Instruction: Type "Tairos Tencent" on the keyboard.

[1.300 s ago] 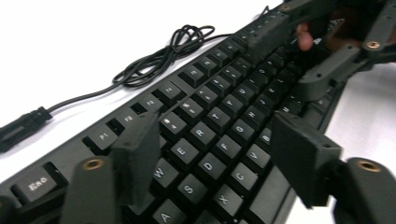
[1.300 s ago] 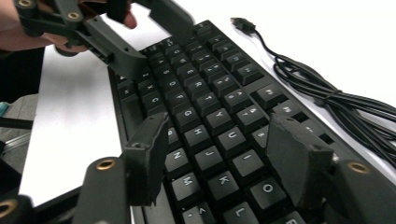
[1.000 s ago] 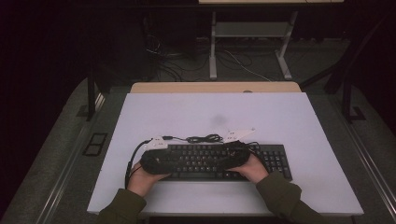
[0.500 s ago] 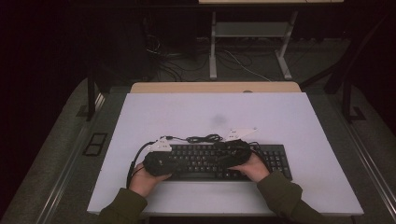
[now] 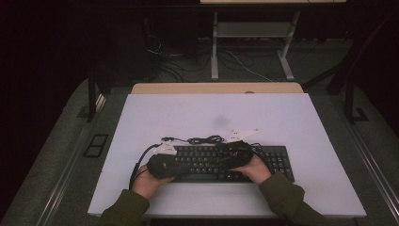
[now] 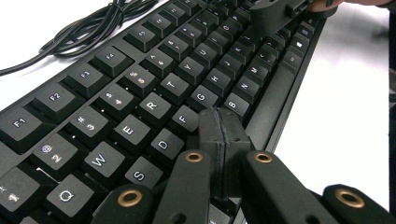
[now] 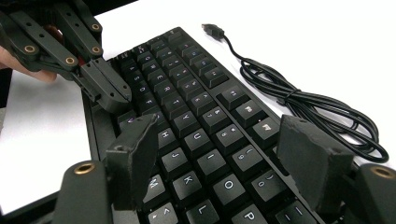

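- The left gripper (image 6: 219, 140) has its two black jaws clenched flat against each other with nothing between them; they have just been closing. The joined tip sits over the left-hand letter keys, touching or just above the key row near F and G; contact I cannot tell for sure.
- In the right gripper view that same left gripper (image 7: 109, 95) shows at about ten o'clock, its pinched tip down on the keys.
- The right gripper (image 7: 219, 158) stands released, jaws wide apart, hovering above the right-hand letter keys with no key pressed between them.
- In the high view the left gripper (image 5: 162, 165) is at nine o'clock of the keyboard and the right gripper (image 5: 237, 153) near its middle.
- The black full-size computer keyboard (image 5: 277, 160) lies flat on the white table (image 5: 211, 113), toward the near edge.
- Its black coiled USB cable (image 7: 299, 102) lies loose on the table at twelve o'clock of the keyboard, plug unconnected.
- Judgement: the work looks like key-pressing with the closed left tip; that tip is now formed and placed, while the pressing itself seems barely begun.
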Action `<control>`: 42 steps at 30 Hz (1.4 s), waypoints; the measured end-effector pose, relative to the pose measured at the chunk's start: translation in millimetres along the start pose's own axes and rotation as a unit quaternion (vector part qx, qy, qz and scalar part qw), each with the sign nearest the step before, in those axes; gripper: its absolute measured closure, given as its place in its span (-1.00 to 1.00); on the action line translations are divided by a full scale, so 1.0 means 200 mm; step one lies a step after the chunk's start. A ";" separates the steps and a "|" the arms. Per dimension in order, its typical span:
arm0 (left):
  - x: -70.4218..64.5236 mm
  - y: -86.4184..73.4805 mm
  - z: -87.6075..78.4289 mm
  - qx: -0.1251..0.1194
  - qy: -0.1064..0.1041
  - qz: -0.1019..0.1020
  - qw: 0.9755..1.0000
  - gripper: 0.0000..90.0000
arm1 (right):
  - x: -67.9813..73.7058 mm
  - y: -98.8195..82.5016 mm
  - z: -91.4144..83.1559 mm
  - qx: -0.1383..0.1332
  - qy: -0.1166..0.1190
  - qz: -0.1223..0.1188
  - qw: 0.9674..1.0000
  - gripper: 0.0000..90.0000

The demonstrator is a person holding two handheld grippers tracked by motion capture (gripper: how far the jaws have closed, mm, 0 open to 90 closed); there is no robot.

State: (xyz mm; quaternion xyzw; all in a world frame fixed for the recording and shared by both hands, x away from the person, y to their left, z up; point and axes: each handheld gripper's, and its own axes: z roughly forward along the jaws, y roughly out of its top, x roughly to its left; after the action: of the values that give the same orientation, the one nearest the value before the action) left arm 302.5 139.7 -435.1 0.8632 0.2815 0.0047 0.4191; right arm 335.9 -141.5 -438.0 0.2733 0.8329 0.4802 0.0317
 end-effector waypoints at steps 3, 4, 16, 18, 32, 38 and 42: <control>0.00 0.00 0.00 0.000 -0.001 -0.001 1.000 0.98 | 0.00 0.00 0.00 0.000 0.000 0.000 1.000 -0.35; 0.00 0.00 0.00 0.001 -0.001 0.000 1.000 0.98 | 0.00 0.00 0.00 0.000 0.000 0.000 1.000 -0.35; 0.01 0.00 0.00 0.007 -0.003 0.002 1.000 0.98 | 0.00 0.00 0.00 0.001 0.001 0.001 1.000 -0.35; 0.01 0.00 0.00 0.002 -0.005 0.000 1.000 0.98 | 0.00 0.00 0.00 0.001 0.000 0.000 1.000 -0.35; 0.00 0.02 -0.02 -0.009 -0.001 0.003 1.000 0.98 | 0.00 0.00 0.00 0.001 0.000 0.000 1.000 -0.35; 0.02 0.03 -0.04 -0.013 0.009 -0.001 1.000 0.98 | 0.00 0.00 0.00 0.001 0.001 0.000 1.000 -0.35; 0.03 0.03 -0.04 -0.014 0.014 0.000 1.000 0.98 | 0.01 0.00 0.00 0.002 0.000 0.001 1.000 -0.35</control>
State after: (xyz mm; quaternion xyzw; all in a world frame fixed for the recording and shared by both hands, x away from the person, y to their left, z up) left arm 309.5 146.1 -426.0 0.8570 0.2876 0.0203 0.4271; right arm 335.2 -140.5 -437.9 0.2736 0.8336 0.4788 0.0306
